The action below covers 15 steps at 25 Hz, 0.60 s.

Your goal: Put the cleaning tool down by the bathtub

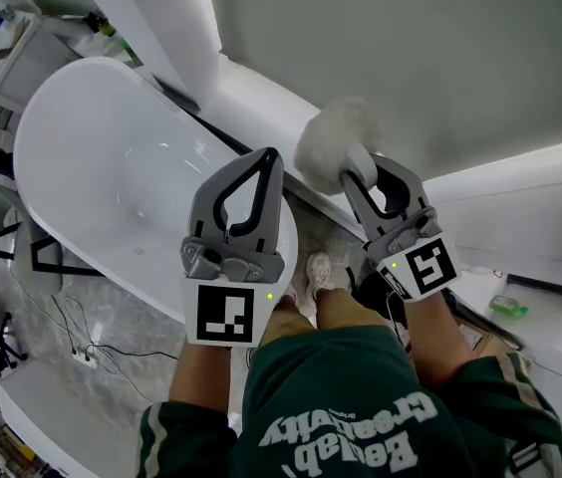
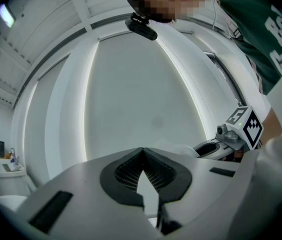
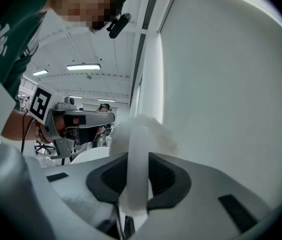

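Duster (image 1: pixel 339 139) is held up beside the bathtub (image 1: pixel 82 157) in the head view, fluffy end away from the right claw (image 1: pixel 358 174); the left claw (image 1: pixel 264 159) carries nothing. Left gripper view: left claw (image 2: pixel 142 150) closed, empty. Right gripper view: right claw (image 3: pixel 136 176) clamps the duster's white handle (image 3: pixel 137 156).

- Green shirt (image 1: pixel 341 406), head view, 6 o'clock: two lines of white print, seen upside down; letters distorted, wording not reliably legible.
- Same shirt, left gripper view, 2 o'clock: white print fragment, cut by frame edge; unreadable.
- Left gripper (image 1: pixel 269 154) cube, 7 o'clock: black-white square marker, no letters or digits.
- Right gripper (image 1: pixel 359 175) cube, 4 o'clock: same kind of marker.
- No other readable text.
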Each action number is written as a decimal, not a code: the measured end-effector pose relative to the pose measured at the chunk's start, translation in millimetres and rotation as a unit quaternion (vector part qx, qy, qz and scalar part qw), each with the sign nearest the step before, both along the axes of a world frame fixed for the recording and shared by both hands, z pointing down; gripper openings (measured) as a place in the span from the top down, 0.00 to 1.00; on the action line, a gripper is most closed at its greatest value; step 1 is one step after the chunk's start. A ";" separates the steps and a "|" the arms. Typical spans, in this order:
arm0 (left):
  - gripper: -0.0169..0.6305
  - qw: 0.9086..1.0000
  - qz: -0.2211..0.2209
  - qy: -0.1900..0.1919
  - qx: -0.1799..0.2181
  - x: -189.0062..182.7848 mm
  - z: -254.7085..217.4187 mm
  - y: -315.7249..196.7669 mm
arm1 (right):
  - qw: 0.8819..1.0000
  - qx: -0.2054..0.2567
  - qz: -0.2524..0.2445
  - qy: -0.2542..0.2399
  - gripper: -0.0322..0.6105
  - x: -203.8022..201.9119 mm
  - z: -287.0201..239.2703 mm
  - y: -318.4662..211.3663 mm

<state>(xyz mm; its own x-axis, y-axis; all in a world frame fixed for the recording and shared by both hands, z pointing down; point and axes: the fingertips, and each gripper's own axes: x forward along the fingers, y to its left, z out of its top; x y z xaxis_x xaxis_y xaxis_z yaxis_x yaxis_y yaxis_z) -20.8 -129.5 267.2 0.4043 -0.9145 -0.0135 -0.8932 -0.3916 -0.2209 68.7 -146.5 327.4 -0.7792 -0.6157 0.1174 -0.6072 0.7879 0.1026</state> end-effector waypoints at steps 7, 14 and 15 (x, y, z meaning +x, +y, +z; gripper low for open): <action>0.97 0.999 -0.027 0.019 -0.017 -17.3 21.6 -25.2 | 1.000 -0.020 -0.021 0.009 0.80 -17.7 26.2 -28.3; 0.97 0.997 -0.060 0.033 -0.027 -19.3 43.0 -72.0 | 0.997 -0.048 -0.044 0.041 0.80 -23.3 72.6 -75.9; 0.97 0.997 -0.062 0.035 -0.030 -18.6 48.3 -77.0 | 0.997 -0.051 -0.046 0.047 0.80 -23.6 80.7 -81.4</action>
<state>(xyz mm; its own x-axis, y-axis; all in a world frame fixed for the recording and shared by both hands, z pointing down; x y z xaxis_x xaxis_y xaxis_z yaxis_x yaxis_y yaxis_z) -39.5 -206.5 315.6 0.2877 -0.9575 0.0195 -0.9480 -0.2876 -0.1361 45.0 -227.9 408.0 -0.8138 -0.5241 0.2512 -0.5241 0.8486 0.0724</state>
